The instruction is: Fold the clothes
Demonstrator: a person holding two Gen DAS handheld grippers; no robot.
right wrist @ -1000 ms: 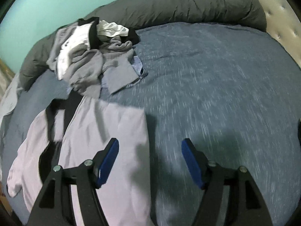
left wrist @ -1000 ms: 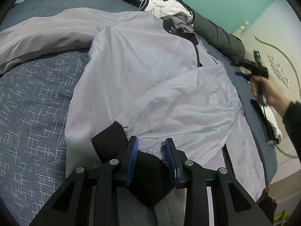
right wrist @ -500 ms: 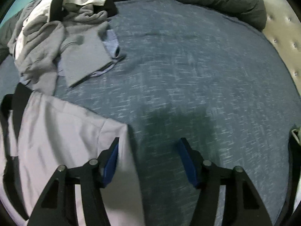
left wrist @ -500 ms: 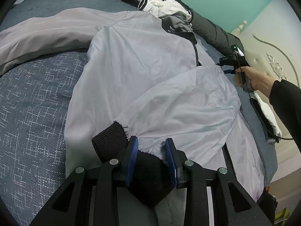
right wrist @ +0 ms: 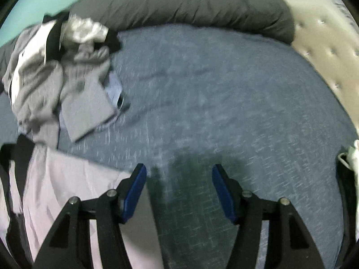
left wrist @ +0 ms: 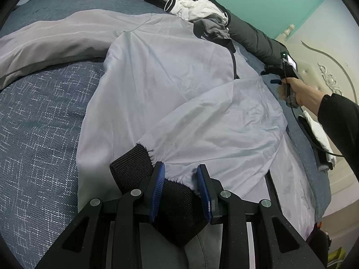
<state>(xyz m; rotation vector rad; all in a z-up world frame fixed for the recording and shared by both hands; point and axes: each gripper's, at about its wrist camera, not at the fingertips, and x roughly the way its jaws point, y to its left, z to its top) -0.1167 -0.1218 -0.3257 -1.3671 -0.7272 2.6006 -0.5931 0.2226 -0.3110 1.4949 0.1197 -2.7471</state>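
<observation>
A pale grey jacket (left wrist: 168,78) lies spread on the blue bed sheet (left wrist: 40,134), one sleeve folded across its body. My left gripper (left wrist: 180,168) is shut on that sleeve's black ribbed cuff (left wrist: 132,163). At the jacket's far right edge a hand (left wrist: 300,92) holds my right gripper (left wrist: 272,76). In the right wrist view the right gripper (right wrist: 178,169) is open over bare sheet (right wrist: 224,89). Its left finger sits at the border of the jacket (right wrist: 67,179), and nothing is between the pads.
A heap of grey, white and black clothes (right wrist: 56,67) lies behind the jacket's collar. A rolled dark grey duvet (right wrist: 190,6) runs along the bed's far side. A cream tufted headboard (right wrist: 325,44) stands at the right. A black and white item (left wrist: 318,139) lies on the bed's right edge.
The right gripper came in toward the jacket's right edge and its jaws narrowed a little. The left gripper kept still on the cuff.
</observation>
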